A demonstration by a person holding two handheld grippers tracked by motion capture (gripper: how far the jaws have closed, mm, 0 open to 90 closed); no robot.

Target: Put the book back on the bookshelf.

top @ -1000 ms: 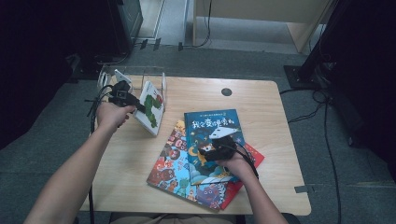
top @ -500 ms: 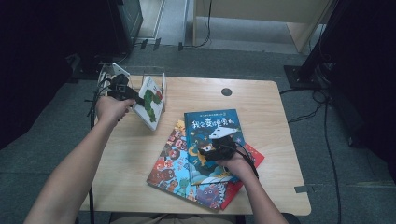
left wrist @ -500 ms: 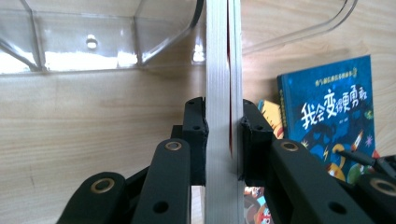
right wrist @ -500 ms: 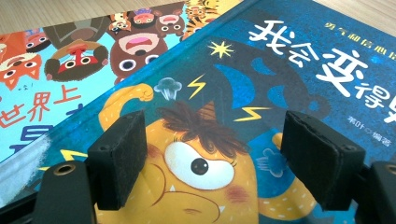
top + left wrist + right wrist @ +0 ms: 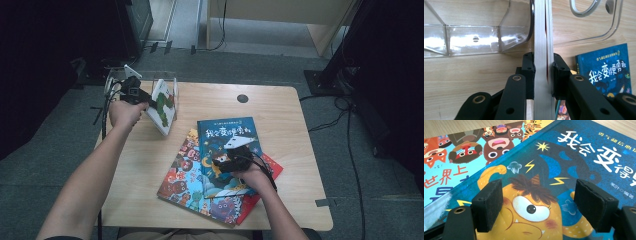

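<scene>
Grey carpet and dark equipment surround a light wooden surface (image 5: 150, 170) with a round cable hole (image 5: 242, 98) near its far edge.

Container: a clear acrylic book holder (image 5: 167, 82) stands at the far left corner of the surface. In the left gripper view its transparent walls (image 5: 474, 37) lie just behind the held book; nothing can be made out inside the compartment visible there.

Left tongs (image 5: 145, 102): clenched on a thin white picture book (image 5: 162, 106), held upright and tilted at the mouth of the holder. The left gripper view shows both pads pressed against the book's page edge (image 5: 541, 50), one on each cover.

Right tongs (image 5: 220, 161): released, jaws spread wide over the cover of a blue picture book (image 5: 225, 145). In the right gripper view the two pads (image 5: 487, 203) stand well apart above the yellow one-eyed figure on the blue cover (image 5: 584, 157); whether they touch the cover I cannot tell.

Surroundings: the blue book tops a loose stack right of centre. Beneath it lies a book with cartoon animal faces (image 5: 182, 175), and a red book (image 5: 272, 167) pokes out at the right. Cables trail over the floor (image 5: 350, 150) right of the surface.
</scene>
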